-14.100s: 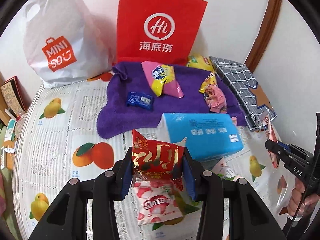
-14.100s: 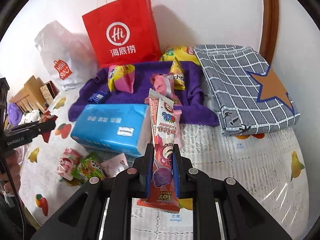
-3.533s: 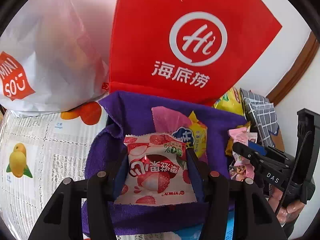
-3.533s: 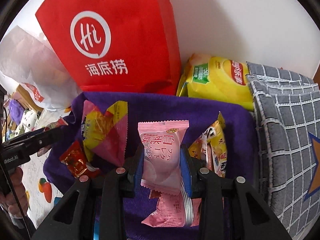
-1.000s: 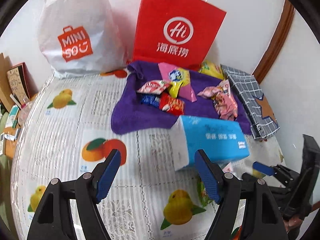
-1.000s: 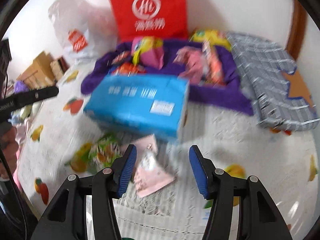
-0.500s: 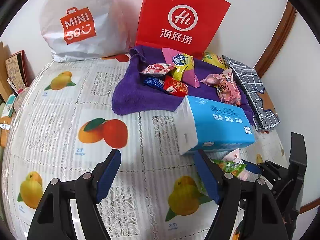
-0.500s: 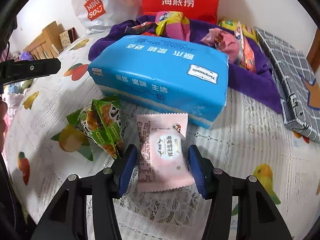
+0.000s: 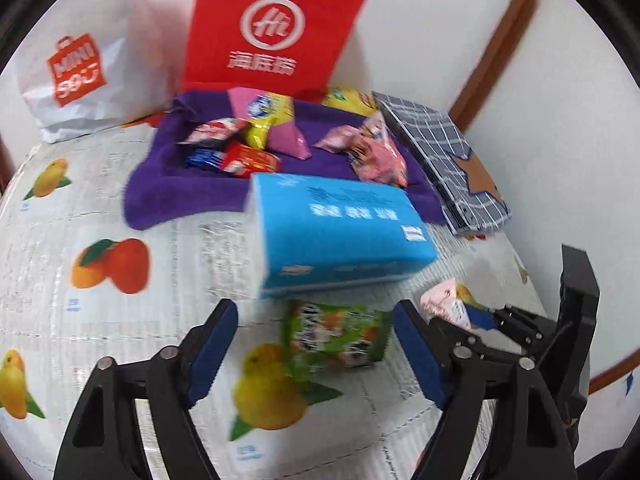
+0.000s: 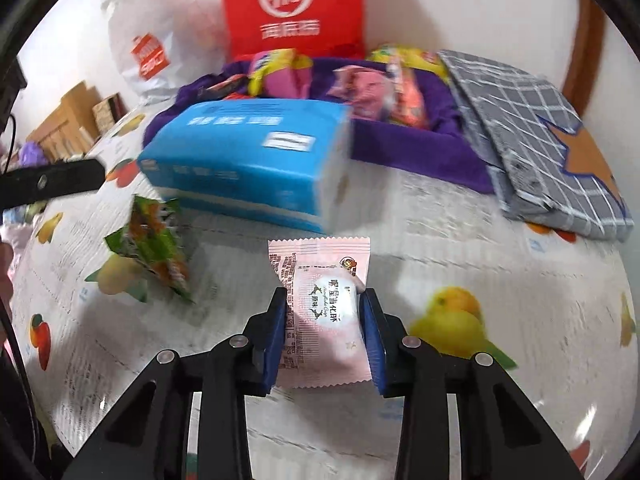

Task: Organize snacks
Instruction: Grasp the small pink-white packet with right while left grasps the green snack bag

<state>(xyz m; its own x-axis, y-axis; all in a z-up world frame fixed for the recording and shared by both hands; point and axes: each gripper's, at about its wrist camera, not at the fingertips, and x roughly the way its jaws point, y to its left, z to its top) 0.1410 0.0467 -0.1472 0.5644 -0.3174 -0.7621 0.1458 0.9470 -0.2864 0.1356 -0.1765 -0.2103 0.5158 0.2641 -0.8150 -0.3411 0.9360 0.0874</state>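
Note:
My right gripper [image 10: 324,316] is shut on a pale pink snack packet [image 10: 320,312] and holds it just above the tablecloth. The packet also shows at the right of the left wrist view [image 9: 442,304]. My left gripper [image 9: 316,336] is open, its jaws on either side of a green snack packet [image 9: 336,336] lying on the cloth. That green packet is at the left in the right wrist view [image 10: 154,240]. Several snacks lie on a purple towel [image 9: 168,196] at the back.
A blue tissue pack [image 9: 340,232] lies between the grippers and the towel. A red paper bag [image 9: 272,28] and a white MINISO bag [image 9: 76,76] stand against the wall. A grey checked pouch [image 10: 532,136] lies at the right.
My right gripper has closed on the pink packet and lifted it slightly. My left gripper has moved forward and right, so the green packet now sits between its open jaws.

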